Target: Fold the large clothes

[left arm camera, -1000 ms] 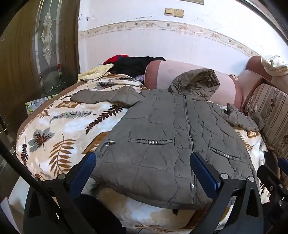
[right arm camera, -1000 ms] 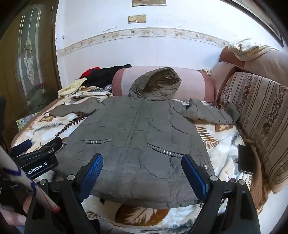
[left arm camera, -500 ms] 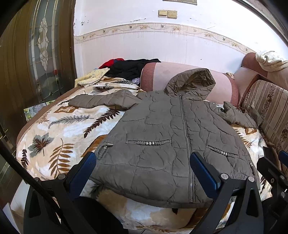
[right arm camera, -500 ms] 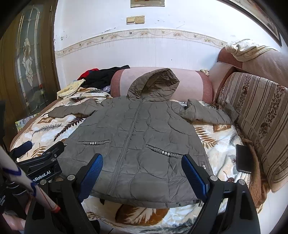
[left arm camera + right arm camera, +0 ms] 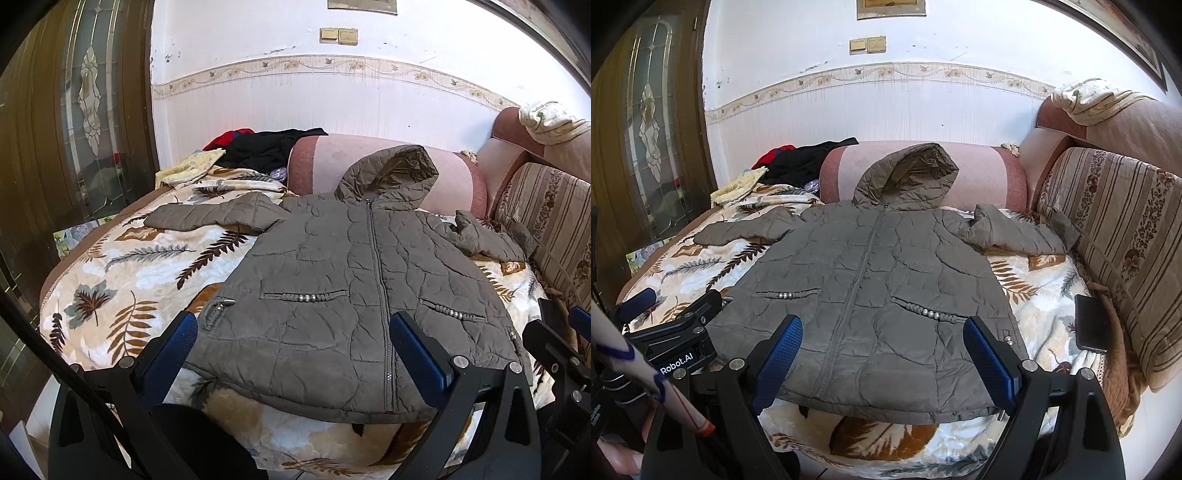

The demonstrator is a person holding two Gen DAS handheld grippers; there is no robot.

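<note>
Through the left wrist camera we saw one grey-brown quilted hooded jacket point(image 5: 343, 295) lying front up, zipped, spread flat on a leaf-printed blanket point(image 5: 122, 280) that covered the sofa seat. Its hood point(image 5: 391, 177) leaned against one pink bolster point(image 5: 325, 162), and its two sleeves reached outward, the one on the left of the picture stretched straight, the other crumpled near one striped back cushion point(image 5: 546, 210). We counted two beaded pocket trims on the chest. The left gripper point(image 5: 291, 350) stood wide apart, its two blue-padded fingers point(image 5: 417, 354) empty, poised over the jacket's hem without touching it as far as we could tell. At the far end of the seat lay a small heap of clothes point(image 5: 258, 147), black, red and pale yellow. Part of the other tool showed at the right edge. Through the right wrist camera we saw the same jacket point(image 5: 871, 280) in the middle of the blanket point(image 5: 1034, 295), hood point(image 5: 908, 173) up on the bolster point(image 5: 982, 173). The right gripper point(image 5: 882, 354) was likewise spread wide and held nothing, its two fingers point(image 5: 779, 354) framing the lower hem. The left gripper point(image 5: 639, 306) appeared at the lower left beside the jacket's edge. One dark flat phone-like object point(image 5: 1091, 325) lay on the blanket beside the striped cushion point(image 5: 1115, 236).
</note>
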